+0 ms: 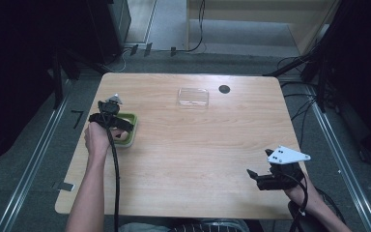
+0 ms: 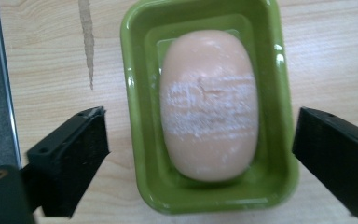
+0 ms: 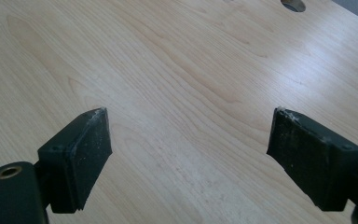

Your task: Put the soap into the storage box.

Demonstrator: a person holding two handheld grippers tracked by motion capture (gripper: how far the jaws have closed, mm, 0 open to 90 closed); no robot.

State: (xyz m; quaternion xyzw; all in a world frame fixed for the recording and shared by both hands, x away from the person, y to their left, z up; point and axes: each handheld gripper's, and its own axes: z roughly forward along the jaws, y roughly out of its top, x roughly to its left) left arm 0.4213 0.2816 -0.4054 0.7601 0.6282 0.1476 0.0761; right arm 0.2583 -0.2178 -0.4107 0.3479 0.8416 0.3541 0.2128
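In the high view, the left gripper hangs over a green dish near the left edge of the wooden table, held by the person's left hand, with its cable trailing back along the forearm. A clear plastic lid lies well apart toward the far side, beside a dark round hole. The right gripper rests low near the table's right front corner, its grey three-cornered plate on top. In the left gripper view, the camera looks straight down on the green dish, where a pale pink bar of soap lies lengthwise, its top marked by a whitish scuffed band. The two black fingers stand wide apart, one on either side of the dish, touching neither dish nor soap. In the right gripper view, the fingers are likewise spread wide over bare table, with nothing between them.
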